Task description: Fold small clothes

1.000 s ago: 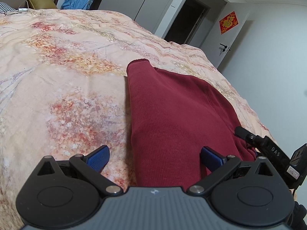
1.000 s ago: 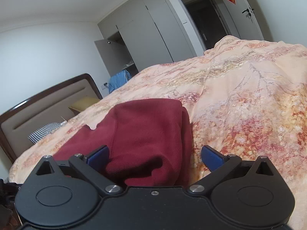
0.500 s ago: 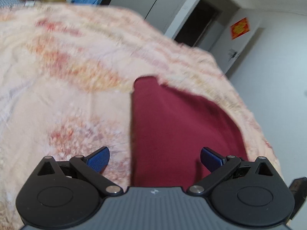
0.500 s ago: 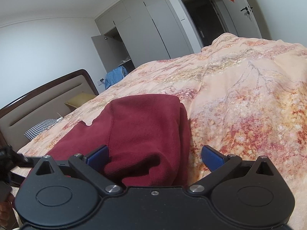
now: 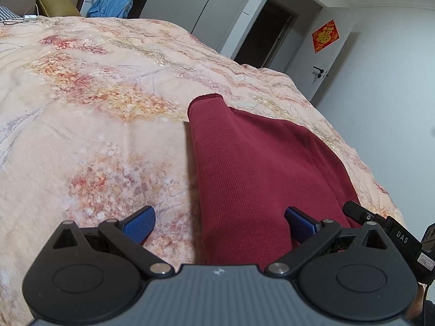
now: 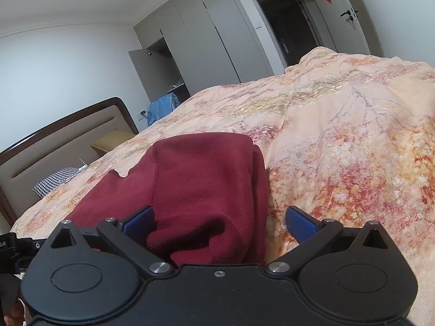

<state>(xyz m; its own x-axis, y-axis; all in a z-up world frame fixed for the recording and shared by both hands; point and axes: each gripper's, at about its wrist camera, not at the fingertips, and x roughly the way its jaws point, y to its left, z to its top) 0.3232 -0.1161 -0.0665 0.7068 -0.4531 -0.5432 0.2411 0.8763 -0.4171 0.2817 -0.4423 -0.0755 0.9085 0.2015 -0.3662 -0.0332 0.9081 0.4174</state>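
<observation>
Right now the soft, light red top [image 5: 252, 168] lies floppy near the bed [image 5: 81, 108] edge, and both wide-open, empty grippers [image 5: 220, 224] [image 6: 218, 221] should pinch its near corners.

I count one dark red garment [image 5: 252, 168] on one floral bedspread [image 5: 89, 114]. I have two grippers, the left gripper [image 5: 219, 222] and the right gripper [image 6: 219, 218], each with two blue pads. At the upper left I see one yellow pillow [image 5: 55, 6], one blue cloth [image 5: 112, 6] and one checked pillow [image 6: 53, 179]. One red door sign [image 5: 325, 35] at upper right.
</observation>
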